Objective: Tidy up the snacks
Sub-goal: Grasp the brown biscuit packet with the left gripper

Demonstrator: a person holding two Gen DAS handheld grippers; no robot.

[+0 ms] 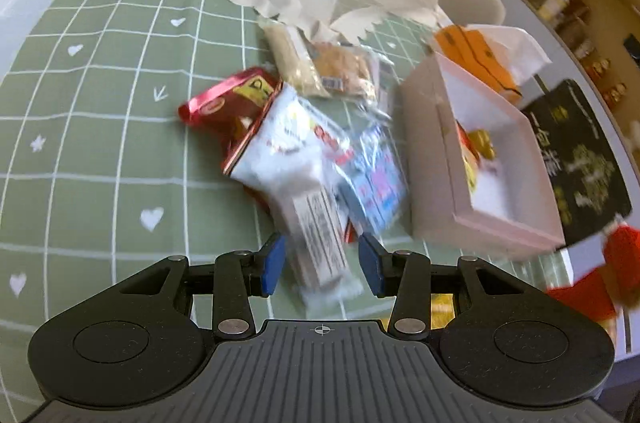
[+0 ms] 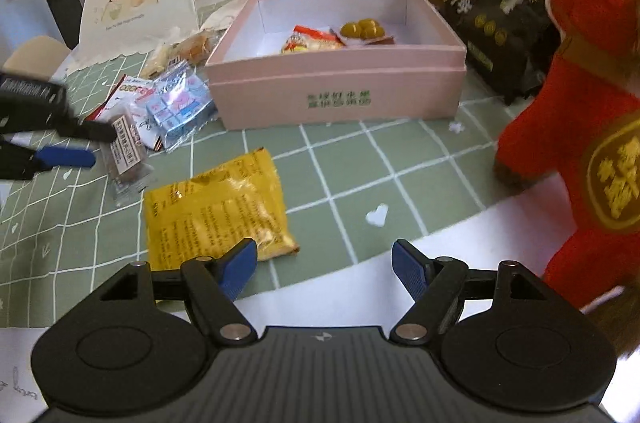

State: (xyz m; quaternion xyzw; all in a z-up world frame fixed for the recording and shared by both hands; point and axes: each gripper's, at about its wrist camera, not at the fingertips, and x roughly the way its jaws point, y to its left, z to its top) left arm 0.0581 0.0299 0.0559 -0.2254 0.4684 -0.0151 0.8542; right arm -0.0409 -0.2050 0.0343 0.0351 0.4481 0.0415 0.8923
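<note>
The left tool point(image 1: 322, 265) hangs with its blue pads apart on either side of a long white snack packet point(image 1: 316, 235) (nothing clamped yet) at the near end of the snack pile on the green checked tabletop point(image 1: 92, 151). The right tool point(image 2: 324, 265) is spread wide beside a yellow packet point(image 2: 218, 211). The pink box point(image 2: 336, 91) holds a few snacks.

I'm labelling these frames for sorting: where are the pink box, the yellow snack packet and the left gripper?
pink box point(image 2: 336, 91): right wrist view, on its front wall.
yellow snack packet point(image 2: 216, 211): right wrist view, middle of its printed face.
left gripper point(image 1: 322, 265): left wrist view, midway between its blue fingertips.
</note>
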